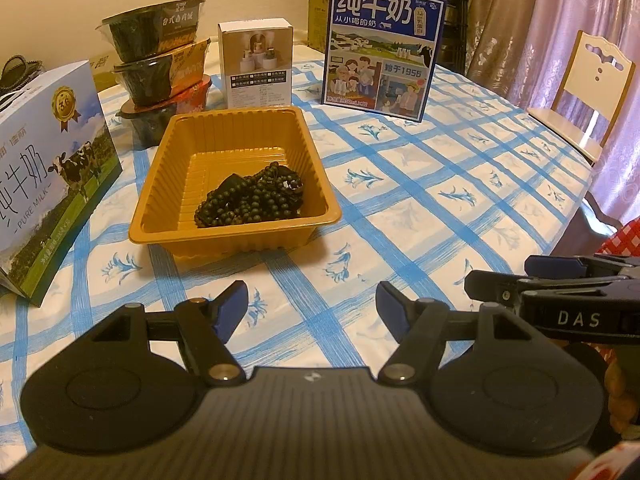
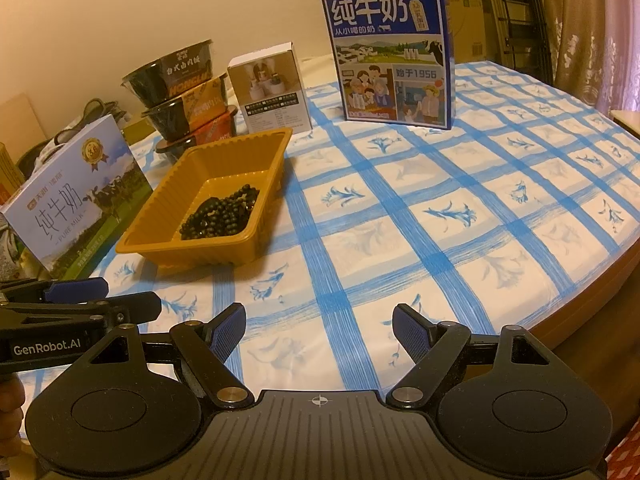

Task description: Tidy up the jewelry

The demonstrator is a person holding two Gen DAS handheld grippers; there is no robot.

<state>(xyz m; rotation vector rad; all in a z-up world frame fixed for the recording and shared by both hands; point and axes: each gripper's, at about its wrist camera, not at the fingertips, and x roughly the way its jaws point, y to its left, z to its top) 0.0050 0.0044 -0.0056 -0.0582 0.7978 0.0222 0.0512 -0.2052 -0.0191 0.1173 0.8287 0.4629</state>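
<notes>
1. My left gripper (image 1: 312,312) stands wide open with nothing between its blue pads; only tablecloth shows in the gap.
2. My right gripper (image 2: 318,332) is likewise wide open and empty, with bare cloth under it.
3. The two sit side by side near the table's (image 1: 460,184) close edge, both pitched down at the cloth. Each shows at the edge of the other's view, so they are just beside each other.
4. The beads (image 1: 252,200), a heap of dark strands, lie in the tray (image 1: 236,236), in its near right part, up against the near wall.
5. From the left gripper the tray is ahead and a little to the left, near. From the right gripper it is ahead and well off to the left, farther away.
6. I judge the left hand the nearer one for a reach into the tray.
7. The heap runs roughly along the tray's near wall, rising toward the far right; single strands I cannot separate.
8. The tray's long side runs away from me in the left view, so a straight reach forward and down goes over its near rim.
9. Whether any jewelry remains outside the tray I cannot tell; I see none on the cloth.
10. A milk box (image 1: 52,176) stands just left of the tray, so I would keep the left arm's swing clear of it.
</notes>
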